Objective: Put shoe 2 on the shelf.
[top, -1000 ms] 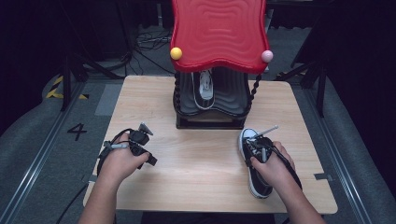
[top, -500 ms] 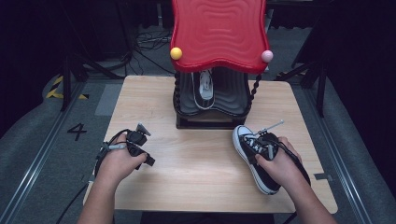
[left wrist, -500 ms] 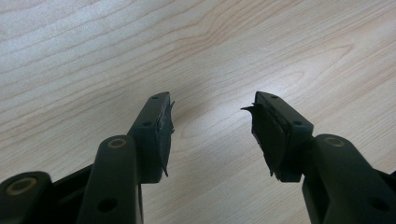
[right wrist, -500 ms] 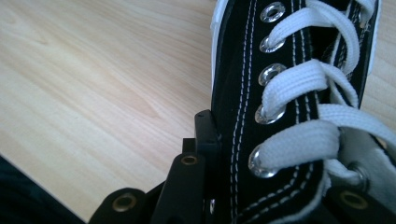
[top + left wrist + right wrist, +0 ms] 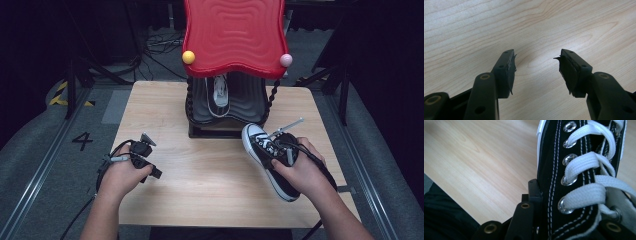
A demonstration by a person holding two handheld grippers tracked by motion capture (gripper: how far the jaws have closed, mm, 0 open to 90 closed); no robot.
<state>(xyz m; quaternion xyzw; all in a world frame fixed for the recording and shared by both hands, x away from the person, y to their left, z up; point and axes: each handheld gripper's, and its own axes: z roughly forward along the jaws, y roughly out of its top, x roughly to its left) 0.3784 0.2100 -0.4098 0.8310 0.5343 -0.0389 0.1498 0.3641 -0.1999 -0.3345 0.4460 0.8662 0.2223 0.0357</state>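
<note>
- Since a second ago, your right gripper [image 5: 284, 152] has carried the black sneaker [image 5: 267, 157] forward and to the left across the table [image 5: 210, 180]; its white toe cap now points at the front edge of the black shoe rack [image 5: 227, 107], just short of it.
- Your right gripper view shows one jaw pressed flat against the outer side of the sneaker's upper, beside the eyelets and the white laces [image 5: 589, 170]. The other jaw sits at the tongue side, so the tongs are clamped on the shoe's side wall.
- From above, the sneaker looks tilted and at least partly lifted off the wood, though I cannot tell whether its heel is touching the table.
- Your left gripper [image 5: 141, 159] has barely shifted; it rests near the table's left front area, well apart from the shoe.
- Its own view shows both jaws spread wide over bare wood with nothing between them.
- A second sneaker [image 5: 218, 92] already lies on the rack under the wavy red top [image 5: 232, 35], toward the left half.
- My reading is that you are bringing this shoe to sit beside its mate, and the free space lies to the right of it.
- Watch the twisted post [image 5: 272, 97] at the rack's right front corner, which the toe must clear.
</note>
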